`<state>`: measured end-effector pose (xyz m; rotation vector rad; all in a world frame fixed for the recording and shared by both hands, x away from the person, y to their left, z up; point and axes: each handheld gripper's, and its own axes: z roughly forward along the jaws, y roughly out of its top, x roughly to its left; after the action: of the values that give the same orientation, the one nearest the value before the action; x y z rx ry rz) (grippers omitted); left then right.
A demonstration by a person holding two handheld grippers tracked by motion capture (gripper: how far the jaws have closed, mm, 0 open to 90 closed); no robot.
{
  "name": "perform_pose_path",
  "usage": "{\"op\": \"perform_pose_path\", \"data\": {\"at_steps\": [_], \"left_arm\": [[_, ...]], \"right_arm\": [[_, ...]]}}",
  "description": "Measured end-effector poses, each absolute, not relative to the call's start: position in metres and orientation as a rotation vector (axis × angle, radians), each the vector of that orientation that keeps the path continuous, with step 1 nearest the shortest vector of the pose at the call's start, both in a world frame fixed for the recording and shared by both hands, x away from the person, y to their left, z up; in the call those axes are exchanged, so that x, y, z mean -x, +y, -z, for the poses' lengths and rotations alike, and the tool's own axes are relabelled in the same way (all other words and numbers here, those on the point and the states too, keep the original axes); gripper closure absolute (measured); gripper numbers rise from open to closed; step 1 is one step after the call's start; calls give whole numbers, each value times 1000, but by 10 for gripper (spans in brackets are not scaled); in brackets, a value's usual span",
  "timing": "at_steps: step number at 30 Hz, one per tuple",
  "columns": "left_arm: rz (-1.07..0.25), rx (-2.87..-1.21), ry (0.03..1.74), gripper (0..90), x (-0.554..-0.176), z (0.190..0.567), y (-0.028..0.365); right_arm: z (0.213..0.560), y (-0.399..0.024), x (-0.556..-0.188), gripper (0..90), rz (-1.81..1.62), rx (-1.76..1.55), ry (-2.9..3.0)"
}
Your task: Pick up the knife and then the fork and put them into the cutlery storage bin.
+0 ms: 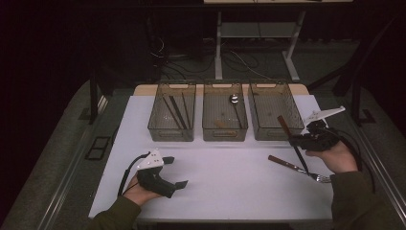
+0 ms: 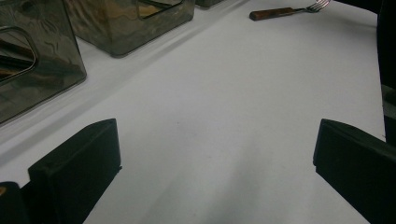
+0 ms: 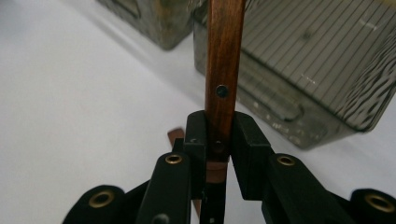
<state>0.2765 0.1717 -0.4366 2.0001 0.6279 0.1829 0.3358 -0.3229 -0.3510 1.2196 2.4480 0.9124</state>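
My right gripper [image 1: 293, 140] hovers above the table's right side, in front of the right bin, shut on a wooden-handled utensil [image 1: 283, 125]. In the right gripper view the pads [image 3: 247, 140] clamp the riveted brown handle [image 3: 223, 70], which rises toward the right bin [image 3: 322, 60]; its dark thin end hangs below the jaws. A fork [image 1: 292, 166] with a wooden handle lies flat on the white table [image 1: 230, 177] just under that hand. My left gripper [image 1: 176, 171] rests near the front left, open, with nothing between its jaws [image 2: 215, 158]. The fork [image 2: 285, 11] lies far ahead of it.
Three smoky clear bins stand in a row at the table's far edge. The left bin [image 1: 171, 130] holds dark thin sticks [image 1: 174, 112], the middle bin [image 1: 225, 132] a spoon [image 1: 234, 99]. The right bin [image 1: 274, 132] stands closest to my right hand.
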Motion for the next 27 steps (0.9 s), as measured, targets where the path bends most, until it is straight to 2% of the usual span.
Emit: {"op": "perform_pose_path", "data": {"at_steps": [16,27], "left_arm": [[-177,-1988,630,0,-276,436,172],[-172,-1977,632,0,-275,436,173]], "right_arm": [[302,-315,-394,766,-995,-1255,2257],[295,-312,-443,766,-976,-1326,2159]]}}
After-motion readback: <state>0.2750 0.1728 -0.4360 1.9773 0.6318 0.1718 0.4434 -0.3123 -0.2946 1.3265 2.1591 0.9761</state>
